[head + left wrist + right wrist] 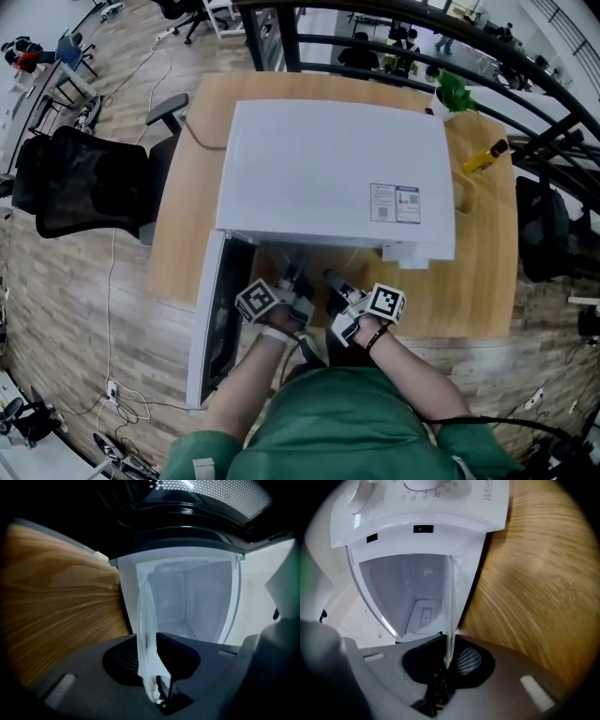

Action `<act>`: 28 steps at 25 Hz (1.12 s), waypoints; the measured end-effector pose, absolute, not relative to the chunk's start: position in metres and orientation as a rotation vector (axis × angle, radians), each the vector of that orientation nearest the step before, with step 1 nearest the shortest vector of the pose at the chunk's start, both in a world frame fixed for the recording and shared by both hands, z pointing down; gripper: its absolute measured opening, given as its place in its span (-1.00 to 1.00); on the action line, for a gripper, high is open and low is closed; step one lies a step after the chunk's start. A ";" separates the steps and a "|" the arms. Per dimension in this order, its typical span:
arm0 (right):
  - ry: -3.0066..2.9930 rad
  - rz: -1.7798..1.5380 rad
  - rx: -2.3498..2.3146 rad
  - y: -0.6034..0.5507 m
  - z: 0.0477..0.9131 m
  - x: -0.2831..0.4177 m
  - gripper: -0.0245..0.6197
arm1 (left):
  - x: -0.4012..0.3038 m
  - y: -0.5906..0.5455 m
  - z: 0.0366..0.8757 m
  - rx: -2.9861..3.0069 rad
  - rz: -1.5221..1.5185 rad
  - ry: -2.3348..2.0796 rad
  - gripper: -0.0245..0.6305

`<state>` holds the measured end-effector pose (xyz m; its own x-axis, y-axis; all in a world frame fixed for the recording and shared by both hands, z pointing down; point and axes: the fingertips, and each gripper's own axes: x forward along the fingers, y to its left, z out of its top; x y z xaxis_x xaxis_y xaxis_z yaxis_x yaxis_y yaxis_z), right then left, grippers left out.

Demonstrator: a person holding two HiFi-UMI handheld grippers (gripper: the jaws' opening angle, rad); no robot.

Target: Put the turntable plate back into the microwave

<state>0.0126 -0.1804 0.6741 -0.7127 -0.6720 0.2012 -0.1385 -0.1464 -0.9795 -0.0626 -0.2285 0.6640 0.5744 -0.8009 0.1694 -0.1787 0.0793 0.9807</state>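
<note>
The white microwave (333, 178) stands on a wooden table, its door (214, 319) swung open to the left. Both grippers are side by side at the opening, the left gripper (298, 281) beside the right gripper (330, 279). The clear glass turntable plate (145, 620) stands edge-on between the jaws of the left gripper (150, 667), just in front of the empty cavity (187, 602). In the right gripper view the plate's rim (450, 606) runs down between the jaws of the right gripper (449, 660), with the control panel (422, 498) above. In the head view the plate is hidden.
The wooden table (478, 281) carries a yellow bottle (485, 157) and a green plant (453, 92) at the far right. A black office chair (80, 183) stands left of the table. Cables (117, 394) lie on the floor below the open door.
</note>
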 end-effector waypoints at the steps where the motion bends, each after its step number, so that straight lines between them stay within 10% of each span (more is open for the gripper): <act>1: 1.735 -1.915 -0.909 -0.183 0.673 0.013 -0.76 | -0.062 -0.224 0.664 1.455 -0.558 -0.886 -0.61; 20: 1.811 -1.852 -0.939 -0.216 0.666 0.012 -0.49 | -0.064 -0.216 0.659 1.456 -0.527 -0.893 -0.79; 28: 1.810 -1.810 -1.037 -0.213 0.661 0.031 -0.67 | -0.062 -0.228 0.660 1.456 -0.535 -0.907 -0.79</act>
<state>0.0312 -0.2126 0.6613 -0.6566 -0.7177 0.2317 -0.2317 -0.1003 -0.9676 -0.0622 -0.2281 0.6595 0.5798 -0.7907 0.1964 -0.2106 0.0875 0.9737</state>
